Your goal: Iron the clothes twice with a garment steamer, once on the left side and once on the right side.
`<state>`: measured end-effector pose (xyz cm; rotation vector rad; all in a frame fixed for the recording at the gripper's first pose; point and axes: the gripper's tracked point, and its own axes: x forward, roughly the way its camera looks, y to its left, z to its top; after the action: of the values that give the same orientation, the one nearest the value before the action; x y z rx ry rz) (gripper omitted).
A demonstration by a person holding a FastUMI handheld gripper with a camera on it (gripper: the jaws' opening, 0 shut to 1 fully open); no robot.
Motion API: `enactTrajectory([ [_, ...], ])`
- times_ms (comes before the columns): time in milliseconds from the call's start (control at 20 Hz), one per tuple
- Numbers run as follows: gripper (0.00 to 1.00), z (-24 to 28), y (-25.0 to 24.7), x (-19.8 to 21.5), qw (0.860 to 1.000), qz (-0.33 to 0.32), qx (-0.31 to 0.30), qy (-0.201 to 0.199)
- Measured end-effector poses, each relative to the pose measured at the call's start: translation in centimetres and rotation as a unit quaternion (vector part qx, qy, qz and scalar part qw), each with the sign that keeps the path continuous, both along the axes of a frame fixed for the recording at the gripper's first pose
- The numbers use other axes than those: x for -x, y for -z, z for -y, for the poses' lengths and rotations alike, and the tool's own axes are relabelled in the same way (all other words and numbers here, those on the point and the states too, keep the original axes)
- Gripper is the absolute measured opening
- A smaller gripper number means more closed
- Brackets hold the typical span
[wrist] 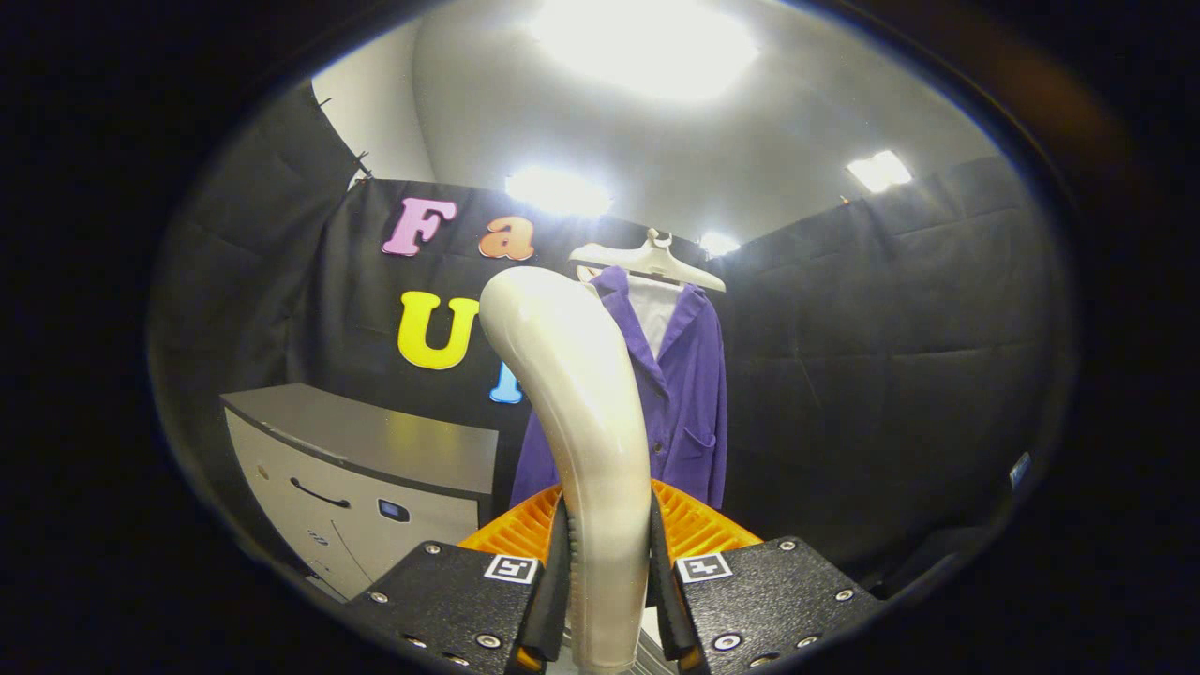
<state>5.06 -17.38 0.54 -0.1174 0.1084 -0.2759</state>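
My gripper [607,572] is shut on the cream-white handle of the garment steamer [577,394], which rises upright between the fingers and curves toward the top. Beyond the steamer a purple coat [689,394] with a white lining hangs on a white hanger [649,258] against the black booth wall. The steamer handle hides the coat's left part. The steamer's head is turned away and I cannot see it.
An orange ribbed thing [698,525] sits just ahead of the fingers, behind the handle. A grey-topped white cabinet [375,469] stands to the left of the coat. Black wall panels close in the right side.
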Motion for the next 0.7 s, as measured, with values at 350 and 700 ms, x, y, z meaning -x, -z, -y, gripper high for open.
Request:
enactTrajectory([
  [350, 0.39, -4.0, 0.0, 1.3, 1.0, 0.002, 0.001, -0.024],
  [700, 0.39, -6.2, 0.3, 0.9, 0.999, 0.0, 0.009, -0.033],
])
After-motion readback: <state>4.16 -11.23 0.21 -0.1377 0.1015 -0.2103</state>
